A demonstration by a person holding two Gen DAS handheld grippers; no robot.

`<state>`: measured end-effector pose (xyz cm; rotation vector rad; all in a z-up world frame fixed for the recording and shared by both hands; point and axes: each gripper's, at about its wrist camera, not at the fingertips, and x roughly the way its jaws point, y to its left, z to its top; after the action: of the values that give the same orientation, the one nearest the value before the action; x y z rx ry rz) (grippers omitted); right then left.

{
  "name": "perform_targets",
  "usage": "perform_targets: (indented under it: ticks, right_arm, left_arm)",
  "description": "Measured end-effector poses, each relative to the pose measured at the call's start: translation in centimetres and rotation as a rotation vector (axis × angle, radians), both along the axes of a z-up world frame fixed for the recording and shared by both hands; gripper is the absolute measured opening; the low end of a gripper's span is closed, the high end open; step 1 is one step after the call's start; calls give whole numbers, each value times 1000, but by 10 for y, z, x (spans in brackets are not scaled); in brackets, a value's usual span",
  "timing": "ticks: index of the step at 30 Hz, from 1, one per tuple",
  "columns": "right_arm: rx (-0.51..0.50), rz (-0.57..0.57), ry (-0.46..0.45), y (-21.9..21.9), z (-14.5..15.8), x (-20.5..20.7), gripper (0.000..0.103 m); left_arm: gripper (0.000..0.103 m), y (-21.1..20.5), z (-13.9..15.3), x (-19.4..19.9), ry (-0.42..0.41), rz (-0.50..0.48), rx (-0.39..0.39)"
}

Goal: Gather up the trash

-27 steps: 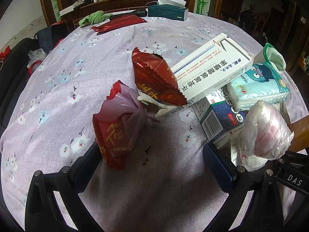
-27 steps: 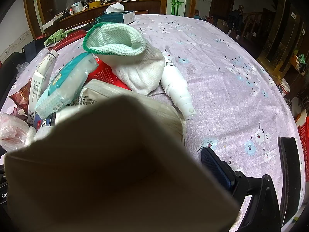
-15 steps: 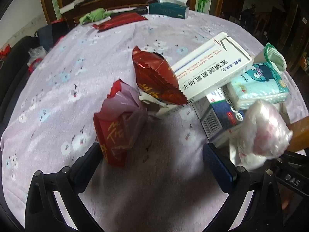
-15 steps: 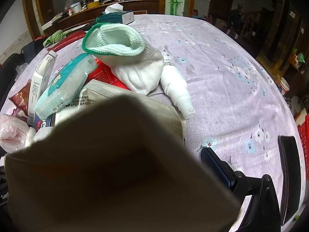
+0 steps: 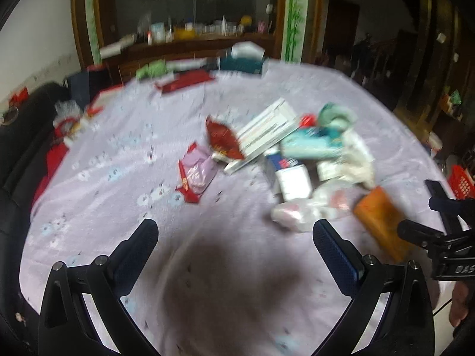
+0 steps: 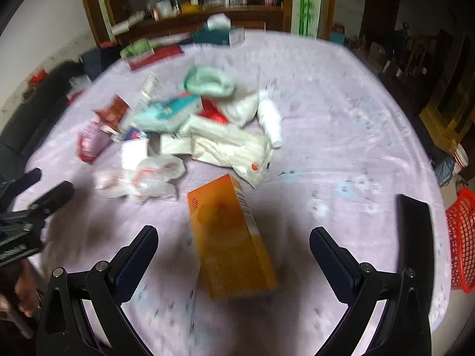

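A heap of trash lies mid-table: a red snack wrapper (image 5: 222, 141), a red-and-lilac packet (image 5: 196, 175), a white medicine box (image 5: 267, 127), a teal tissue pack (image 6: 166, 112), a crumpled clear bag (image 6: 139, 178) and a white bottle (image 6: 270, 118). An orange carton (image 6: 231, 243) lies on the cloth between my right gripper's open fingers; it also shows in the left wrist view (image 5: 383, 222). My right gripper (image 6: 233, 243) is open around it, not touching. My left gripper (image 5: 234, 243) is open and empty, short of the heap.
The round table has a lilac flowered cloth (image 5: 124, 148). A green tissue box (image 6: 219, 35), a red pack (image 5: 184, 80) and a green cloth (image 5: 151, 69) lie at the far edge. A red basket (image 6: 461, 237) stands off the right side. A dark sofa (image 5: 17, 148) is left.
Both grippers have pulled back and up from the heap; the views are motion-blurred. The orange carton that filled the right view now lies on the table, free of the gripper.
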<state>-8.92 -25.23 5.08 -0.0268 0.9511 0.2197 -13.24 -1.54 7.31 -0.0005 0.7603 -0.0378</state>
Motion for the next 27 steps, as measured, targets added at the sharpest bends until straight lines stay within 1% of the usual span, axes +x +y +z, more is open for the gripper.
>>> perform_targets:
  ticks: [2, 3, 5, 7, 9, 12, 14, 16, 20, 23, 24, 27]
  right_arm:
    - [26, 15, -74, -9, 15, -21, 103]
    - [16, 5, -122, -13, 22, -34, 103]
    - [4, -35, -192, -20, 34, -53, 103]
    - [18, -83, -258, -29, 40, -74, 103]
    - [-1, -108, -298, -30, 40, -89, 103]
    - [-7, -114, -315, -31, 39, -100, 98]
    - [-9, -120, -326, -34, 39, -107, 97]
    - [-15, -128, -344, -36, 41, -111, 97]
    - [-55, -136, -379, -34, 43, -112, 97]
    - [-54, -137, -383, -35, 42, -110, 97]
    - [-56, -138, -384, -36, 42, -109, 97]
    - [-72, -137, -384, -34, 40, -109, 97]
  left_arm:
    - [103, -9, 11, -28, -93, -8, 1]
    - [103, -7, 21, -28, -129, -1, 6]
    - [103, -14, 29, -51, -208, -1, 27]
    - [103, -20, 33, -68, -259, 2, 40]
    - [103, -24, 34, -80, -294, -13, 53]
    - [103, -28, 35, -89, -324, -14, 55]
    - [103, -27, 35, -96, -329, -23, 32]
    - [103, -25, 36, -94, -326, -21, 20]
    - [103, -26, 38, -86, -320, -18, 39]
    - [103, -27, 38, -79, -306, -28, 42]
    - [103, -31, 23, -92, -298, -34, 43]
    - [103, -31, 20, -92, -284, -40, 42]
